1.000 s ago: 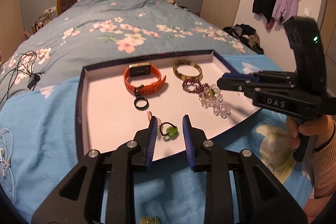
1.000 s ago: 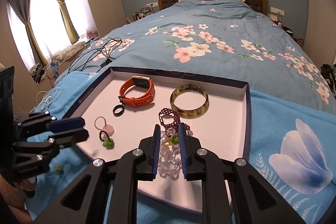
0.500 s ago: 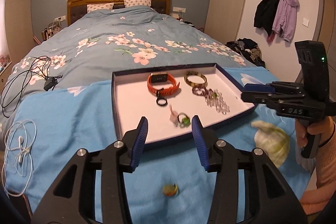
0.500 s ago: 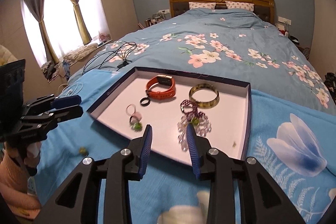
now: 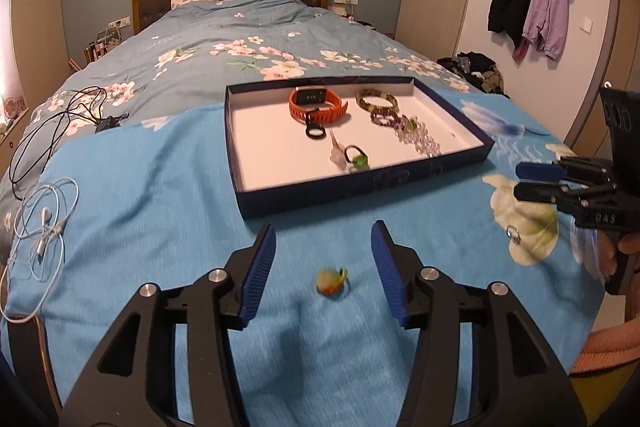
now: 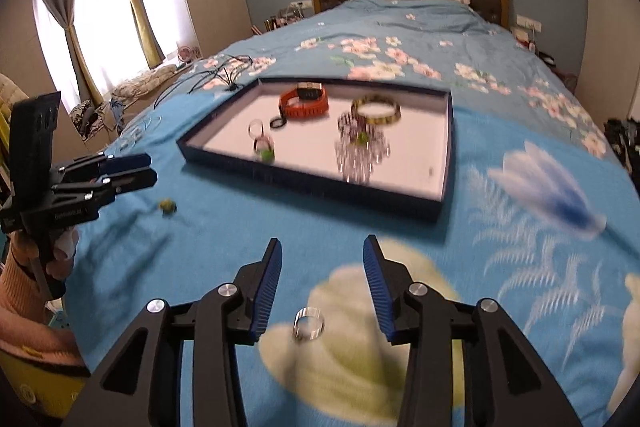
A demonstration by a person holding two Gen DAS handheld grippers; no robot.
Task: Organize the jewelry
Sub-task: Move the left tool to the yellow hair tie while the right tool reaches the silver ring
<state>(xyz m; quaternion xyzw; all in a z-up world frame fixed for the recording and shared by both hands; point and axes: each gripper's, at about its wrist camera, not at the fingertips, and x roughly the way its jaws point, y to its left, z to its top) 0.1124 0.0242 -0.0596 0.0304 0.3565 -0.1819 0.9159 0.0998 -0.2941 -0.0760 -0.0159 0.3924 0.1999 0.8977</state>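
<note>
On bed, short of tray [image 5: 352, 193]: left tongs [image 5: 323, 275] parted, empty, framing bead ring [image 5: 331, 281]; right tongs [image 6: 320, 287] likewise over steel ring [image 6: 307, 325]. Jaws just opened. Pickup step judged; descent, closure required next.

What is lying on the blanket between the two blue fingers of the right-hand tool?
A small silver ring lies on the blanket, untouched, between the open right gripper fingers; the right wrist view shows it.

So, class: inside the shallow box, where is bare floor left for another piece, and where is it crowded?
The box has bare floor along its left wall, left of the orange watch and black ring. It is crowded at the back right: the bangle and bead bracelets bunch there.
</note>
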